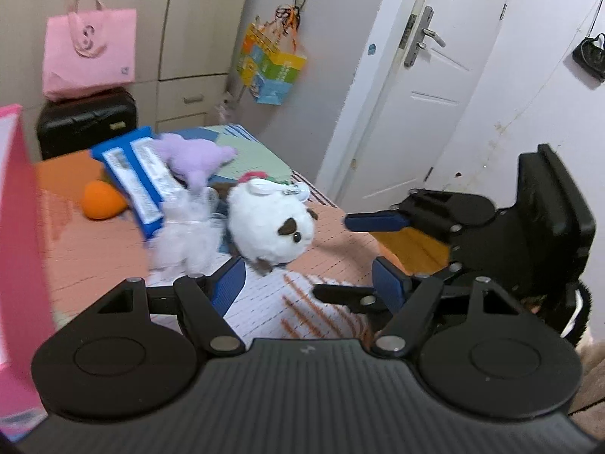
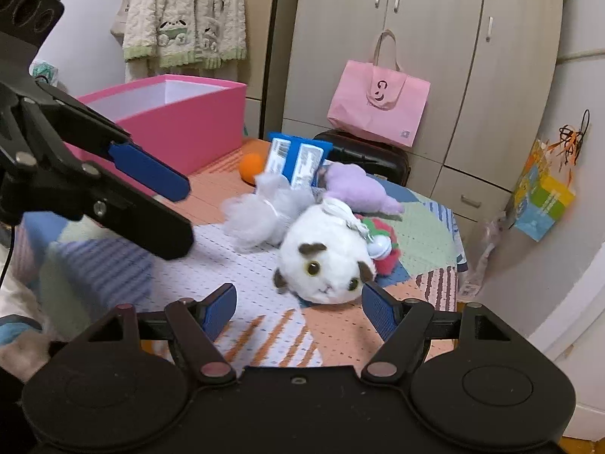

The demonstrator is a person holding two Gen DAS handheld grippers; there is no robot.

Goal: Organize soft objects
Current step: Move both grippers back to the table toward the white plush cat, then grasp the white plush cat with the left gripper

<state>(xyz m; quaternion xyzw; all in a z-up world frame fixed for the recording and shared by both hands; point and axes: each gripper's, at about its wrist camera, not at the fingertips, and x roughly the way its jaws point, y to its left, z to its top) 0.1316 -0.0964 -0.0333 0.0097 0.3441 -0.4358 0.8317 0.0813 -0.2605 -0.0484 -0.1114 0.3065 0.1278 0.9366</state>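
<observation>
Soft toys lie on a table with a patterned cloth [image 2: 245, 261]. A round white plush with brown ears [image 1: 270, 223] [image 2: 325, 261] sits in the middle. Beside it are a white fluffy tuft [image 1: 185, 234] [image 2: 261, 215], a purple plush [image 1: 193, 159] [image 2: 355, 187], an orange plush [image 1: 100, 200] [image 2: 251, 164] and a red-green plush [image 2: 382, 234]. My left gripper [image 1: 308, 283] [image 2: 188, 215] is open just short of the white plush and holds nothing. My right gripper [image 2: 298, 302] [image 1: 332, 255] is open too, its pads near the plush's lower edge without touching it.
An open pink box [image 2: 181, 121] [image 1: 19, 227] stands at the table's left. Two blue packets [image 1: 136, 178] [image 2: 298, 159] lean behind the toys. Beyond the table are a black suitcase [image 2: 374, 155] with a pink bag [image 2: 378, 102], a wardrobe, and a white door [image 1: 416, 87].
</observation>
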